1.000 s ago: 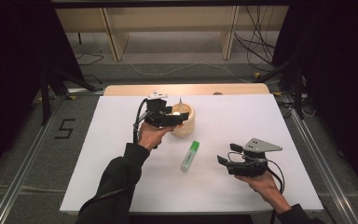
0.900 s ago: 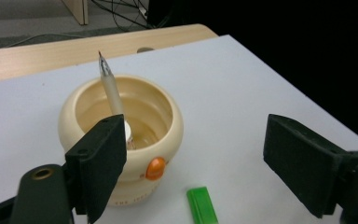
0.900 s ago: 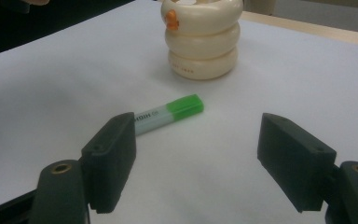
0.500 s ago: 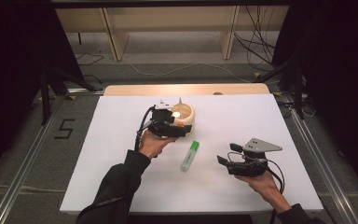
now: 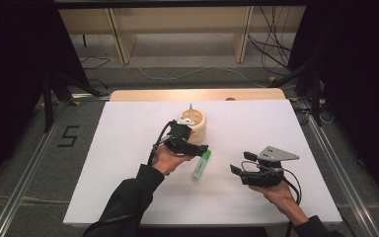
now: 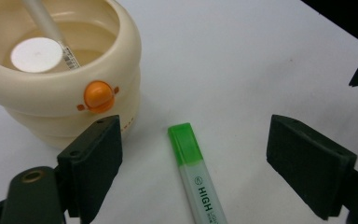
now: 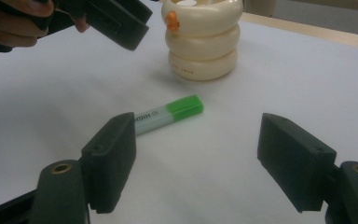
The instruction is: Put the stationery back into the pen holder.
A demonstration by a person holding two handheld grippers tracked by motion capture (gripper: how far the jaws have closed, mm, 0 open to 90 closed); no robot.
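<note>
High view: the table (image 5: 128, 197) is the largest thing before you, covered in white, and it keeps everything flat and within reach of both your hands. Near its far middle stands the cream pot (image 5: 193, 123), upright so that the pen (image 5: 191, 109) leaning inside stays put. Your left gripper (image 5: 196, 148) hangs just in front of that pot and over the top end of the highlighter (image 5: 201, 166), its jaws spread wide and holding nothing, which to my eye suits a drop onto the highlighter. Your right gripper (image 5: 238, 164) waits well apart at the right, low over the table, jaws likewise apart and empty, probably kept clear of the other hand. The highlighter lies flat on the table just in front of the pot, not touching it, its cap pointing toward the pot. In the left gripper view it has a bright green cap (image 6: 185, 142) and a pale body printed with "HIGH".
</note>
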